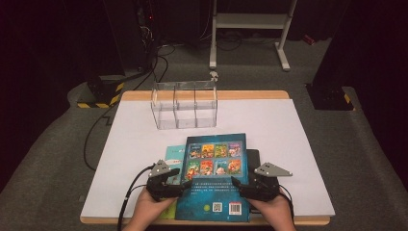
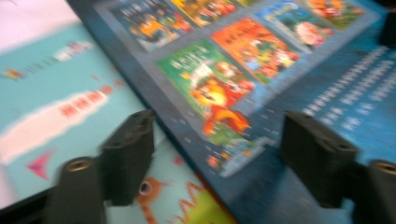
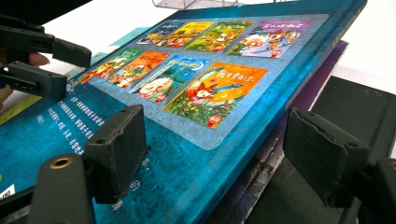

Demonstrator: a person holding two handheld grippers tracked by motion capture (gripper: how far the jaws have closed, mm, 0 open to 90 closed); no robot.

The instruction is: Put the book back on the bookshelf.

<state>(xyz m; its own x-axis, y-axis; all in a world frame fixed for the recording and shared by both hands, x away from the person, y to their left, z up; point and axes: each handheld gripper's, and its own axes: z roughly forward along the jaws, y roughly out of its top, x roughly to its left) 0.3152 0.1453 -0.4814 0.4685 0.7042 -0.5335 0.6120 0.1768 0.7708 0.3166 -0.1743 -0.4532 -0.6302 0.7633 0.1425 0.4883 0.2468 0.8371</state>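
Straddling opposite edges of a blue picture book (image 1: 214,178), two hand-held grippers work at a white-topped table (image 1: 298,144). The left gripper (image 1: 179,183) sits at the book's left edge with its jaws apart, one over the cover and one over a pale turquoise book (image 2: 51,107) lying beneath; no pad is seen pressing. The right gripper (image 1: 236,185) stands at the right edge, jaws wide on either side of that edge, the pads clear of it. The blue book lies at the near middle of the table, back cover up, its right edge lifted above a black pad (image 3: 359,112) in the right gripper view. Eight small cover pictures in two rows fill its upper half, with lines of small white print below, too fine to read, and a barcode (image 1: 235,208) beside a square code (image 1: 217,207) near the bottom. Red characters on the turquoise book are blurred. A clear three-bay organiser (image 1: 185,103) stands farther back.
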